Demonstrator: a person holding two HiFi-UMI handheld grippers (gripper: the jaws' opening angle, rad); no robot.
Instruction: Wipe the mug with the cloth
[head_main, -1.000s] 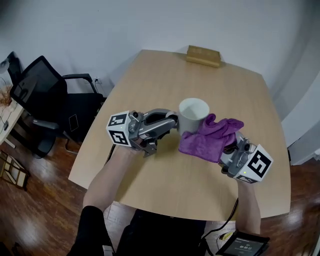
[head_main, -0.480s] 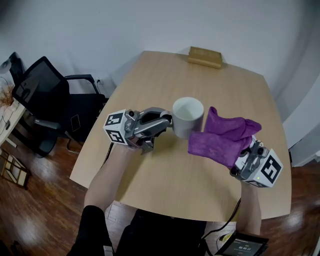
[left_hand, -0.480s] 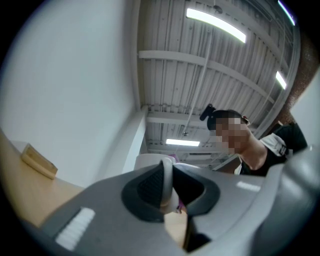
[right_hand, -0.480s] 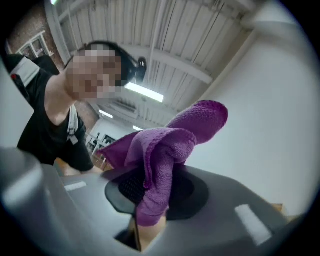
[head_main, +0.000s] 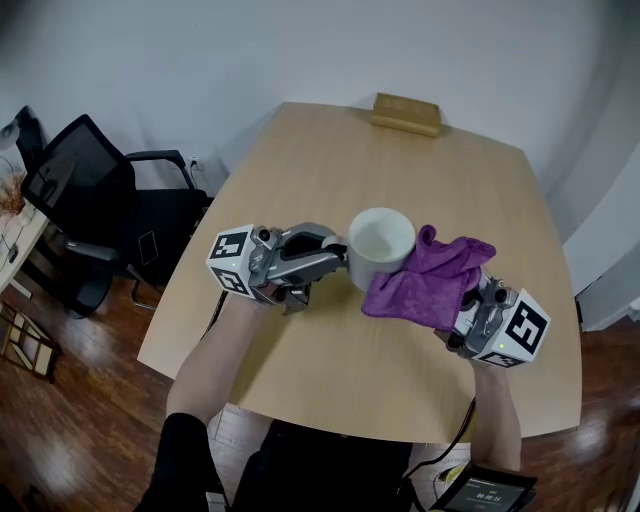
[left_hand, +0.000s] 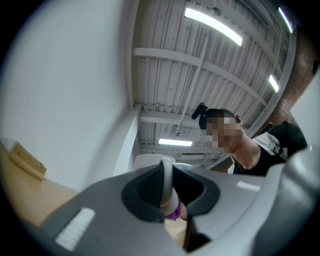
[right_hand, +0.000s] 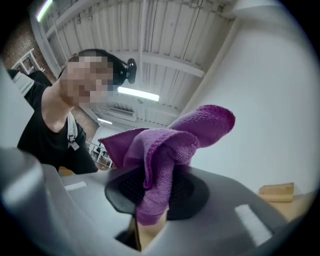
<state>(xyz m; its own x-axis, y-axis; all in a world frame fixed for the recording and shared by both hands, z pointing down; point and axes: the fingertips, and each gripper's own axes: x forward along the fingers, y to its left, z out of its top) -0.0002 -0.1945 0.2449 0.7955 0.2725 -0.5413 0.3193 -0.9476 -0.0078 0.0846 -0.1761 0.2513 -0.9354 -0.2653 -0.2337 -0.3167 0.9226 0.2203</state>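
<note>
- Overhead, the head view shows the white mug (head_main: 380, 245) near the middle of the wooden table (head_main: 350, 380), mouth tilted up toward the camera; whether its base touches the tabletop cannot be told from there.
- Only that view shows both tools together: the left gripper (head_main: 340, 252) meets the mug from 9 o'clock; the right gripper (head_main: 463, 298) sits at 4 o'clock of the mug, its tips buried under the purple cloth (head_main: 425, 280).
- From above, the cloth's near fold lies against the mug's side at about 4 o'clock, apparently touching.
- Up close, the left gripper view shows what the head view hides: the jaws are pinched onto the mug's thin white handle, with the mug's body rising just beyond and a sliver of purple showing below.
- Likewise, the right gripper view shows its jaws clamped on a bunched fold of cloth; the rest flares upward and toward 1 o'clock.
- Both gripper views point upward at a ribbed ceiling with strip lights and take in the person; neither shows the tabletop around the mug.
- A wooden block (head_main: 406, 112) lies at the table's far edge, at 12 o'clock, well apart from the mug.
- Bare tabletop surrounds the mug on every side; the near edge runs just below the grippers.
- A black office chair (head_main: 90, 200) stands on the wooden floor (head_main: 60, 420) at 9 o'clock, off the table's left edge.
</note>
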